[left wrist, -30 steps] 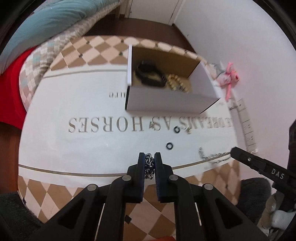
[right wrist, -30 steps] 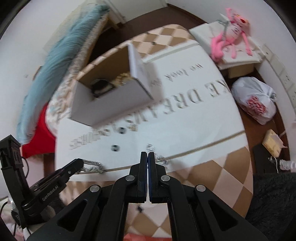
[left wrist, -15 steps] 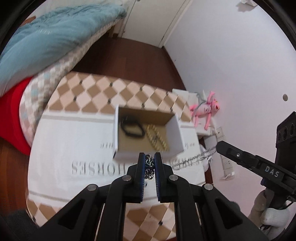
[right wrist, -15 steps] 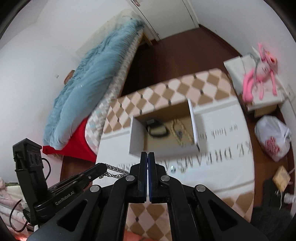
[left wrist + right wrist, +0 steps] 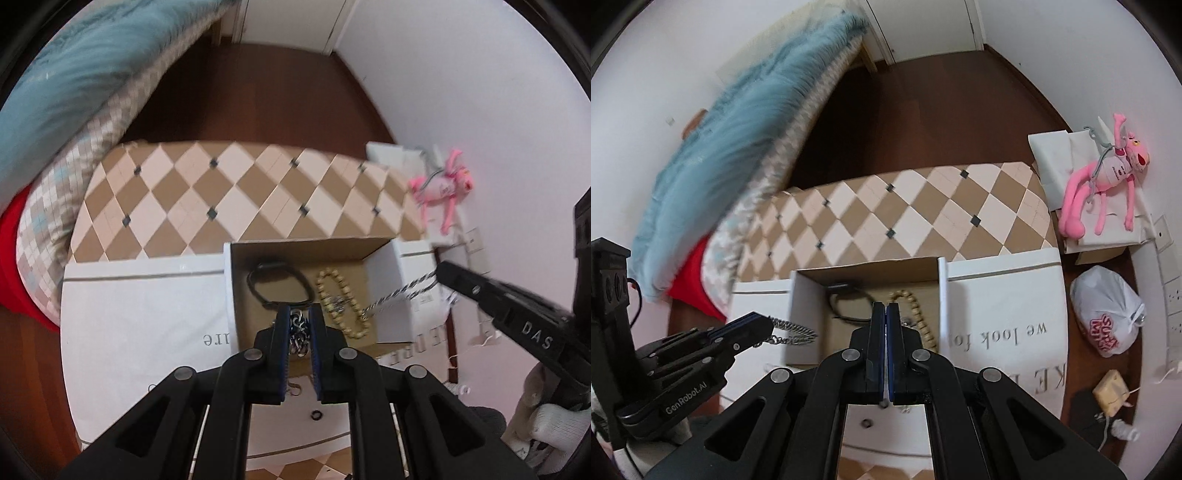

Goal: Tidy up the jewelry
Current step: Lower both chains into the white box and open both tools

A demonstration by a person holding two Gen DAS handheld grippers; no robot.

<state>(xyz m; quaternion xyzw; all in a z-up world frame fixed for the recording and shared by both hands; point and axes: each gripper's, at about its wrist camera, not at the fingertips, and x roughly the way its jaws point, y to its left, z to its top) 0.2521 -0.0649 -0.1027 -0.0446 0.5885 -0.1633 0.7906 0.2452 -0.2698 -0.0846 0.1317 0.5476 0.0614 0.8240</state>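
An open cardboard box [image 5: 388, 291] sits on the white cloth; it also shows in the right wrist view [image 5: 801, 317]. Inside lie a black bracelet [image 5: 279, 286] and a gold bead bracelet [image 5: 334, 295]. My left gripper [image 5: 298, 326] is shut on one end of a silver chain [image 5: 300, 334], held above the box's near edge. My right gripper [image 5: 885, 325] is shut on the chain's other end; in the left wrist view its tip [image 5: 448, 275] holds the chain [image 5: 399, 295] stretched over the box's right wall. The left gripper's end of the chain [image 5: 790, 330] hangs beside the box.
Small dark rings [image 5: 317, 415] and a small hook [image 5: 293, 389] lie on the white cloth [image 5: 147, 332] in front of the box. A pink plush toy [image 5: 1104, 181] and a white plastic bag [image 5: 1108, 314] lie to the right. A bed with a blue duvet [image 5: 738, 147] is left.
Both grippers, holding the chain between them, have lifted from the cloth and moved forward over the box. The box now sits directly under the fingertips.
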